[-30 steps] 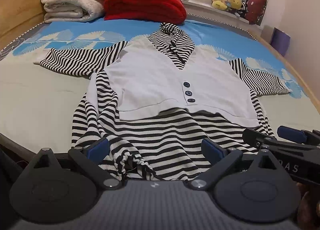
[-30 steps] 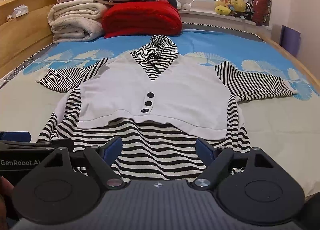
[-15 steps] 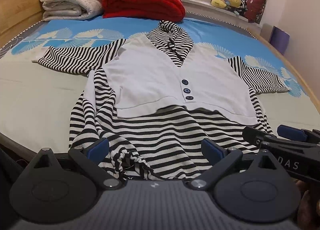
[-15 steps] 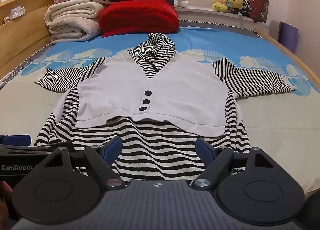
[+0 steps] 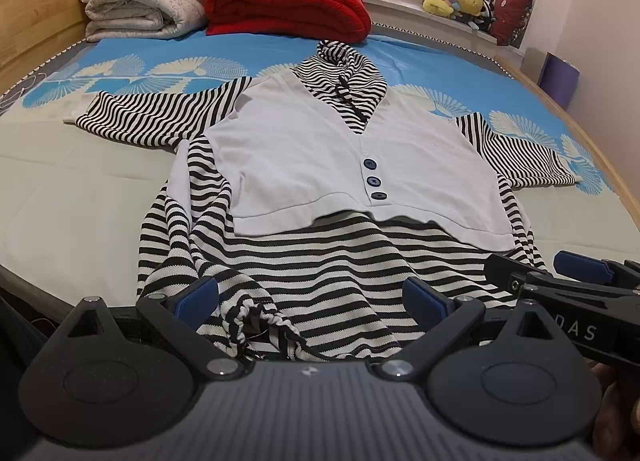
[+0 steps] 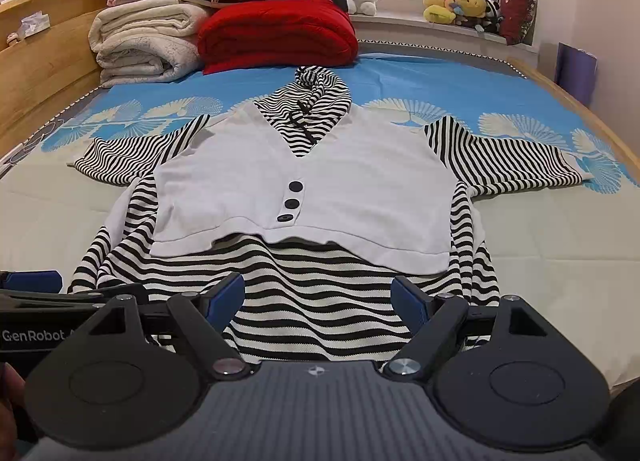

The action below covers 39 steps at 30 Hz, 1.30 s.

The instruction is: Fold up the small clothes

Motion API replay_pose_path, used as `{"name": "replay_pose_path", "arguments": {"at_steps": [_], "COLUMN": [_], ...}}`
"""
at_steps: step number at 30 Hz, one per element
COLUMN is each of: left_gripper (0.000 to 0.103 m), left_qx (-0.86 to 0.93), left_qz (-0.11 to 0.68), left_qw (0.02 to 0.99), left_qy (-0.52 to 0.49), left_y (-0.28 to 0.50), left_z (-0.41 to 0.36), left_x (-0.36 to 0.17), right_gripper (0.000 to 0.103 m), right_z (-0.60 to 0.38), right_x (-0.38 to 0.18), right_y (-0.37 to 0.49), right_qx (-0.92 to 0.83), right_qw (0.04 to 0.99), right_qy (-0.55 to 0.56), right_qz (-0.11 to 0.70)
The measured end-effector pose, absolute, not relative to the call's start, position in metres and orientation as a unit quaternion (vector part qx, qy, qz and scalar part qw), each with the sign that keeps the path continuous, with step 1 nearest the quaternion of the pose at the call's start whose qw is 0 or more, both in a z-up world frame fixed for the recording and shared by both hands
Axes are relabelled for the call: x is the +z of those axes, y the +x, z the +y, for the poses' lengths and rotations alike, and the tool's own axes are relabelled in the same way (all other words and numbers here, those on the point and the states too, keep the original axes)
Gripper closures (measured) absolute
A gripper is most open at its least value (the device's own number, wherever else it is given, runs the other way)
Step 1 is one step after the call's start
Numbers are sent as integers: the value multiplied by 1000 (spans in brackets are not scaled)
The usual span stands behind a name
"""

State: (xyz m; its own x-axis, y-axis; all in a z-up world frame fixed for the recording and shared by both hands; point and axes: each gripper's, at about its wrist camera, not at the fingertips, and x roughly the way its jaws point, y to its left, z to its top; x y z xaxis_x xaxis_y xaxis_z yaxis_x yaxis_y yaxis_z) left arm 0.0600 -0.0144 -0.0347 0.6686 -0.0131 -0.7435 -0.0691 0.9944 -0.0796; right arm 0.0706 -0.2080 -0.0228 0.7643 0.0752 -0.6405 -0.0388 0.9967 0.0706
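A small black-and-white striped hooded garment with a white vest front and three dark buttons (image 5: 352,165) (image 6: 304,197) lies face up on the bed, sleeves spread to both sides, hood pointing away. Its striped hem is bunched at the near left. My left gripper (image 5: 310,297) is open, its blue-padded fingers apart over the near left hem. My right gripper (image 6: 318,297) is open over the near middle hem. The right gripper's fingers (image 5: 560,273) also show at the right of the left wrist view.
Folded cream blankets (image 6: 144,45) and a red blanket (image 6: 276,33) are stacked at the head of the bed. Soft toys (image 6: 460,5) line the windowsill. A wooden bed frame (image 6: 40,61) runs along the left. A blue patterned sheet (image 6: 440,81) covers the far mattress.
Both wrist views have shifted slightly, so the garment sits a little differently in frame. Both grippers stay open and the garment has not moved.
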Motion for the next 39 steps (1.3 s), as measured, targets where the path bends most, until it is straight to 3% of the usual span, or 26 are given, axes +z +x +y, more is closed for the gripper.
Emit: {"name": "replay_pose_path", "arguments": {"at_steps": [16,18,19,20,21,23,28,30,34,37,39], "left_gripper": [5,12,24,44,49,51,45,42,41,41,50], "left_qx": [17,16,7,-6,-21,-29,-31,-10,19,35,50], "left_qz": [401,391,385,382,376,357,415,469,543,566,583], "left_qw": [914,919,921,923,925,933,908,883,835,822,810], "left_qy": [-52,-58,-59,-57,-50,-19,54,27,-86,-60,-34], "left_y": [60,64,70,76,85,103,162,179,198,199,199], "left_z": [-13,-6,0,7,15,32,67,86,113,112,112], "left_x": [-32,-24,-18,-12,-5,4,-32,-61,-95,-108,-115], "right_gripper": [22,31,35,45,53,56,53,40,40,40,42], "right_z": [-207,-211,-218,-226,-235,-259,-313,-329,-348,-345,-344], "right_x": [-23,-20,-17,-13,-9,-3,-26,-51,-98,-117,-126], "right_y": [73,74,75,77,80,91,146,170,195,203,204], "right_qx": [22,9,-1,-12,-23,-38,-55,-67,-94,-94,-109], "right_qw": [942,947,949,953,955,958,935,909,858,845,834], "right_qy": [26,29,34,40,44,56,74,85,138,133,124], "right_qz": [333,321,312,301,292,280,341,403,485,510,527]}}
